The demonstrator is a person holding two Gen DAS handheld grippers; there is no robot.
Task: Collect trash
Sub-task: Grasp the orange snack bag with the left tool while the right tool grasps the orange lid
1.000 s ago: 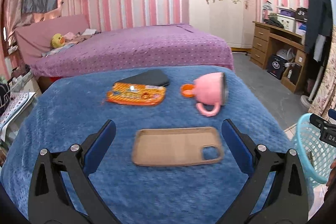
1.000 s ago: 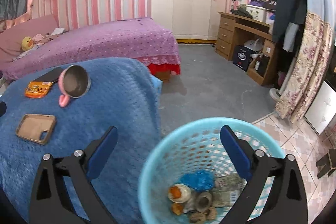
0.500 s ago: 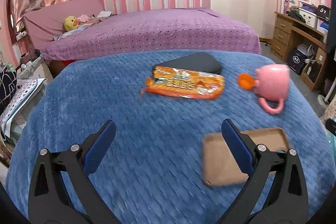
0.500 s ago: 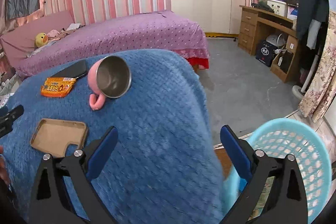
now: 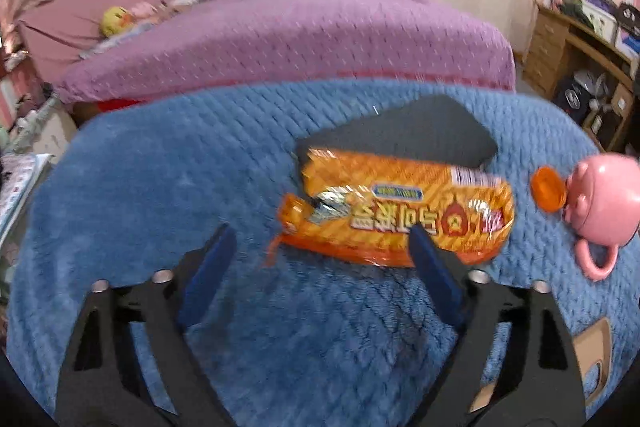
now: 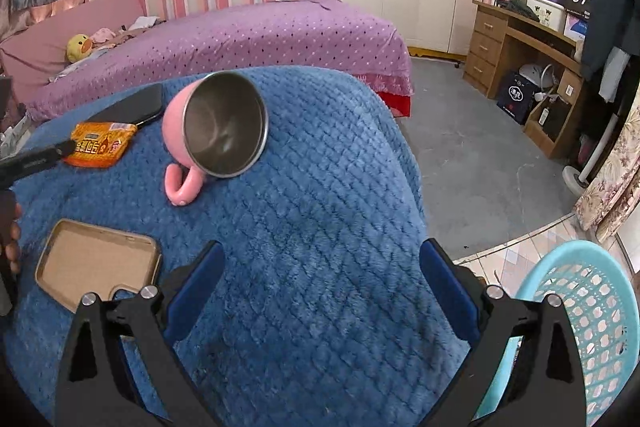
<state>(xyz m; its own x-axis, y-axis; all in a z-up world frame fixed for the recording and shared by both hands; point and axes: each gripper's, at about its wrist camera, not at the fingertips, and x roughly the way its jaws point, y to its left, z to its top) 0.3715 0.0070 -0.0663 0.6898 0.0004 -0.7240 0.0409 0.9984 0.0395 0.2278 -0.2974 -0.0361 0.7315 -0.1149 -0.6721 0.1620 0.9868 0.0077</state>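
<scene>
The left claw (image 5: 320,247) is spread wide and holds nothing, its blue fingertips (image 5: 430,259) poised just at the near edge of the orange snack wrapper (image 5: 400,215). The wrapper is a flat, crinkly, glossy packet with bold print and a torn end at its left, lying on the blue-blanketed table (image 5: 160,187) and partly over a dark phone (image 5: 404,135). Beside it to the right lie an orange cap (image 5: 548,189) and a pink mug (image 5: 604,195) tipped on its side, its steel inside bare. The right claw (image 6: 320,279) is also wide apart and empty, above the blanket between a tan phone case (image 6: 96,263) and the light-blue basket (image 6: 584,307), whose contents are hidden.
</scene>
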